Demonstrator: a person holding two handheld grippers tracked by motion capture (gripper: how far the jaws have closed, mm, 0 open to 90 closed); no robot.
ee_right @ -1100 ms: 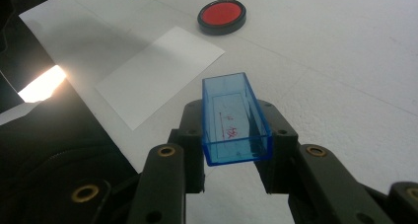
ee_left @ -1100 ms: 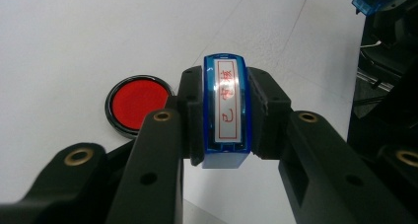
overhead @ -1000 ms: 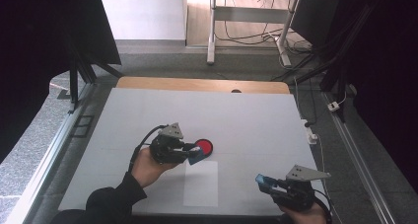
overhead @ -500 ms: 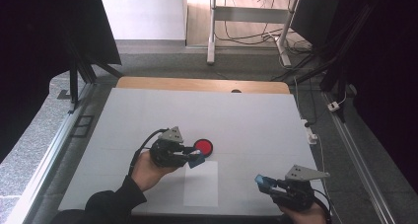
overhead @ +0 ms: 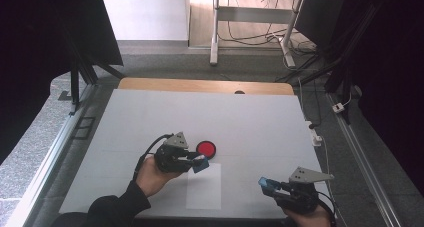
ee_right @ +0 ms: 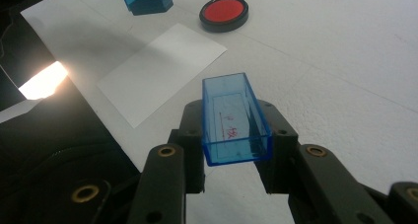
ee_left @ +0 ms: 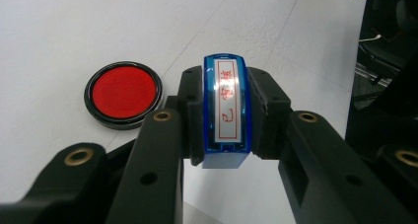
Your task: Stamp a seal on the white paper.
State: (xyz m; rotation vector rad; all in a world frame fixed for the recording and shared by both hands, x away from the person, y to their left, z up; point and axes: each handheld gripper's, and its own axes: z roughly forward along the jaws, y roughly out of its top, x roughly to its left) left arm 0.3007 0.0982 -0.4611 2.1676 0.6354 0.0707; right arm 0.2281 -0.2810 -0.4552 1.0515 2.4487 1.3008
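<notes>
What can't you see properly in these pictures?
- Left gripper view: the stamp has red writing, too blurred to read, and its sides are covered by the jaws.
- Right gripper view: faint writing in the blue cap, too small.
- High view: the right hand, cut off by the bottom edge.

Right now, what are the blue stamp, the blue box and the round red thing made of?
The blue stamp looks like glossy clear-blue plastic; light glints off its face. The blue box seems thin see-through plastic, since its label shows through. The round red thing looks like a shiny black plastic case holding matte red ink, though metal is possible.
</notes>
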